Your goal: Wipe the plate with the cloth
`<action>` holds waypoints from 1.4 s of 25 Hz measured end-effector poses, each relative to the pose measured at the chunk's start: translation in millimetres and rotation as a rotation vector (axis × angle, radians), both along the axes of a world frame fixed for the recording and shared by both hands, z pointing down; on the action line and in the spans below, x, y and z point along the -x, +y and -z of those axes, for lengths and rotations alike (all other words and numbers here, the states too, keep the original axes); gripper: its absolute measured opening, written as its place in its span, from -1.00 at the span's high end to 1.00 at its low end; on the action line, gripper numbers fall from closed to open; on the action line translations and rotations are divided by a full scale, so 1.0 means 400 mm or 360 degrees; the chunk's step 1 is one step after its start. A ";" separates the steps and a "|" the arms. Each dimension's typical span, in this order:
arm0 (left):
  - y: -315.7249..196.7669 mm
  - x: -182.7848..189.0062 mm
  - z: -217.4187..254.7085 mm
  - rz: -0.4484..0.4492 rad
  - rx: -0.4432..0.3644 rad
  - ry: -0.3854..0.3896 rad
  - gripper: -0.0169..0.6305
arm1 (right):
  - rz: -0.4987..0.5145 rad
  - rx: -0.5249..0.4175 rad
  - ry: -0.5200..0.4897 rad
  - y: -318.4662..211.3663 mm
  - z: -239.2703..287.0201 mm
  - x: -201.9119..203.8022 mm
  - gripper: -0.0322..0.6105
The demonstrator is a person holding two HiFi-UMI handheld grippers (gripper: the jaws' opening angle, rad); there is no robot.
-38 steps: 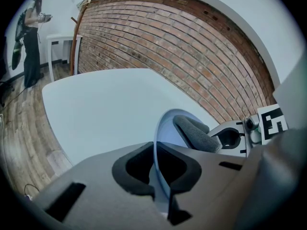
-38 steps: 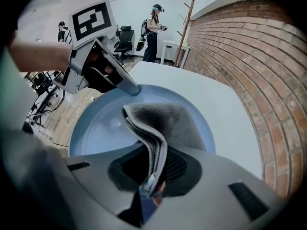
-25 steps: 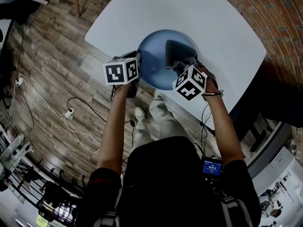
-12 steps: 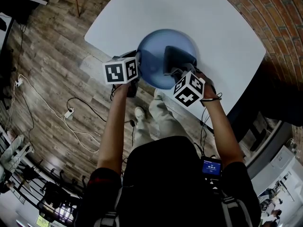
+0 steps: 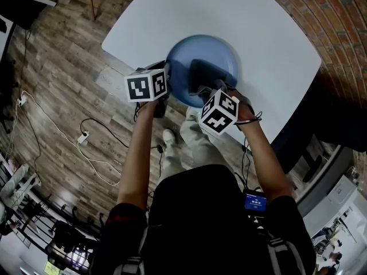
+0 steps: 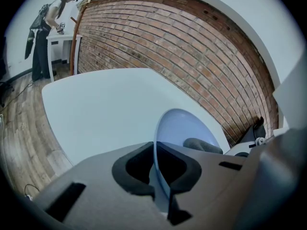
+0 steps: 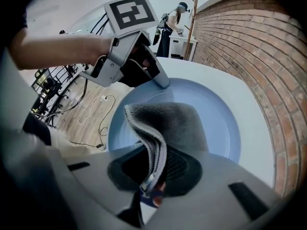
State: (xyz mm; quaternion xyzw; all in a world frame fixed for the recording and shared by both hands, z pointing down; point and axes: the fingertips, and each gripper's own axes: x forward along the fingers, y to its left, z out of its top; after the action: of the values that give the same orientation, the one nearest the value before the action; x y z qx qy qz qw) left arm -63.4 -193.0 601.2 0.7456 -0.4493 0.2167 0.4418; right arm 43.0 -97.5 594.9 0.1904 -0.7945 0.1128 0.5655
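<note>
Head view first: the blue plate [image 5: 221, 53] sits at the near edge of the white table [image 5: 269, 39], and both tools are on it. The left gripper [image 5: 166, 79] comes in at the plate's left rim. The right gripper [image 5: 209, 90] comes in from the near side with the dark grey cloth [image 5: 202, 73] spread over the near-middle of the plate. Left gripper view: its jaws are clamped on the plate's [image 6: 184, 128] rim, one pad on each face of the edge, so that hand is just steadying the plate. You can see the cloth [image 6: 201, 145] as a dark lump further along the plate, with a brick wall [image 6: 192, 47] behind the table. Right gripper view: the jaws are pinched tight on a folded edge of the cloth [image 7: 168, 123], and the rest of it drapes forward and lies flat on the plate [image 7: 216, 114]. The left gripper [image 7: 160, 83] is visible across from it, biting the far rim. So my read is we're mid-wipe: plate held, cloth gripped and in contact, all the setup done. How much is actually wiped I honestly can't say. The blue surface looks evenly clean everywhere I can see, with no smears or crumbs showing. The cloth only covers the centre and near part right now, so I'd guess the outer ring and the far side need passes before calling it finished.
</note>
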 end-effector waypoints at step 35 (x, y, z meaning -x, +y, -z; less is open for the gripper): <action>0.005 -0.001 0.003 -0.0028 0.0005 0.0031 0.86 | -0.0042 -0.0015 -0.0154 -0.114 0.010 0.103 0.73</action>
State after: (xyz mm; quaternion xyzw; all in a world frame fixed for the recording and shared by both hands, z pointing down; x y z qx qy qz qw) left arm -63.1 -191.2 599.9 0.7509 -0.4381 0.2140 0.4455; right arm 1.8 -142.9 590.8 0.1978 -0.8189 0.1256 0.5239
